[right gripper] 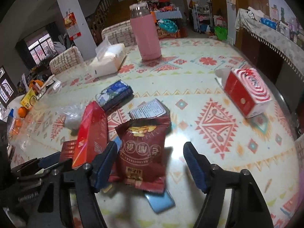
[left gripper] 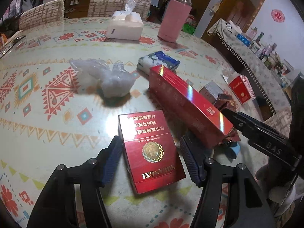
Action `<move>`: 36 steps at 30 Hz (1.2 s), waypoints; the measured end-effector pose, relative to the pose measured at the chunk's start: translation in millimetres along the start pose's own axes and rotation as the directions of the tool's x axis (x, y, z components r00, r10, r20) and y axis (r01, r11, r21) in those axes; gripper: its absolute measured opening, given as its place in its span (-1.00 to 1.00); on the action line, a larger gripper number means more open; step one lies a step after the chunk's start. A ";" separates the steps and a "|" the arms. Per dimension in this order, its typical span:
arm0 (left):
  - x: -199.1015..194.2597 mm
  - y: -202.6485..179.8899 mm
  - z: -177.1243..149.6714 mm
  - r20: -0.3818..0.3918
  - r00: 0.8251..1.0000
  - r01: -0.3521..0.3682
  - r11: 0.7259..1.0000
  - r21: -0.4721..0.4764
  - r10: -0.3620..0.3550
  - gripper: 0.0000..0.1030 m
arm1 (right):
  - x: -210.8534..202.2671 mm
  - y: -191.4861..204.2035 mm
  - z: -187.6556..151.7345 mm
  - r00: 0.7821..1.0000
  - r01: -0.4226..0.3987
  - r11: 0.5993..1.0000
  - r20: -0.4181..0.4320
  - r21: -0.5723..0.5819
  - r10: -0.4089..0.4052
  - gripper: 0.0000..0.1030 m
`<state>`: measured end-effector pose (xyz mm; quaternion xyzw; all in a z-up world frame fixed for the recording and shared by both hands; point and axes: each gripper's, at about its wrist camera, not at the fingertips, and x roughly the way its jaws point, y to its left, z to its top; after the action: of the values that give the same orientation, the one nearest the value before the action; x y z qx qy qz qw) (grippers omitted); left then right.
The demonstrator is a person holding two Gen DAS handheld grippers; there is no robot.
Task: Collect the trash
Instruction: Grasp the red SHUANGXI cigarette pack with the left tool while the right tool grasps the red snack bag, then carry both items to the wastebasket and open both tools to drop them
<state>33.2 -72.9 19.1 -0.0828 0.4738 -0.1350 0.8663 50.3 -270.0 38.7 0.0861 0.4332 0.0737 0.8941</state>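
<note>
My left gripper [left gripper: 152, 159] is open, and a red cigarette pack [left gripper: 152, 150] lies flat on the table between its jaws with a gap on the right side. A long red carton [left gripper: 190, 106] rests beside it, tilted up at the near end. My right gripper [right gripper: 150, 161] is open around a dark red snack bag [right gripper: 142, 150]; the left pad is at the bag's edge, the right pad stands clear. A crumpled clear plastic bag [left gripper: 106, 79] and a blue tissue pack [left gripper: 159, 62] lie farther back. One of the right gripper's fingers [left gripper: 256, 131] shows in the left wrist view.
A patterned table [right gripper: 209, 87] carries a pink bottle [right gripper: 146, 32], a white tissue box [right gripper: 108, 60], a red-and-white box [right gripper: 247, 93], a small printed packet [right gripper: 150, 108] and a flat blue item [right gripper: 159, 201] under the snack bag. Chairs [left gripper: 117, 1] line the far side.
</note>
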 end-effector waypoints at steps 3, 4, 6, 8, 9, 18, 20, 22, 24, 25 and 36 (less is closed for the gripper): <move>4.1 -3.5 -1.0 -0.004 1.000 -0.013 1.000 0.013 0.013 0.21 | 7.2 -0.9 -1.2 1.000 -0.009 1.000 -0.011 0.012 0.009 0.47; 6.8 -4.7 -1.5 -0.012 1.000 -0.017 1.000 0.015 0.017 0.21 | 7.7 -1.4 -1.8 1.000 -0.011 1.000 -0.009 0.017 0.012 0.47; 8.2 -7.4 -2.5 -0.007 1.000 -0.030 0.999 0.025 0.031 0.28 | 6.6 -1.8 -3.9 1.000 -0.015 1.000 -0.004 0.023 0.015 0.42; 9.1 -7.9 -2.9 -0.001 0.999 -0.034 0.999 0.025 0.034 0.34 | 6.8 -1.5 -4.3 1.000 -0.030 0.999 -0.002 0.027 0.030 0.33; 9.7 -8.8 -3.2 0.003 0.999 -0.036 0.999 0.030 0.036 0.37 | 6.6 -1.0 -5.0 0.999 -0.038 0.999 0.000 0.028 0.038 0.25; 5.2 -4.6 -5.9 0.012 0.999 -0.035 0.999 0.012 0.035 0.11 | -3.2 2.7 -12.2 0.998 -0.058 0.998 0.011 0.033 0.057 -0.14; 1.8 -3.4 -7.3 0.022 0.999 -0.044 0.999 0.010 0.044 0.09 | -5.7 1.1 -13.8 0.998 -0.058 0.997 0.010 0.046 0.057 -0.15; -2.1 -2.7 -7.8 0.031 0.999 -0.035 0.999 0.009 0.035 0.08 | -7.7 -0.5 -15.6 0.998 -0.059 0.997 0.009 0.056 0.059 -0.15; -8.3 -2.6 -8.4 0.054 0.998 -0.034 0.999 0.005 0.034 0.08 | -11.3 -0.8 -18.2 0.998 -0.060 0.996 0.011 0.060 0.059 -0.15; -11.4 -3.0 -8.7 0.067 0.997 -0.036 0.999 0.006 0.036 0.08 | -13.6 -0.7 -19.7 0.998 -0.061 0.996 0.014 0.061 0.060 -0.15; -15.8 -5.4 -11.6 0.083 0.996 -0.043 0.999 0.017 0.041 0.09 | -57.9 -4.5 -41.5 0.996 -0.063 0.996 0.069 0.067 0.059 -0.16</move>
<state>14.5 -73.3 27.0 -0.0702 0.4381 -0.1177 0.8884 -17.6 -282.6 56.6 0.1326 0.4027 0.0831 0.9019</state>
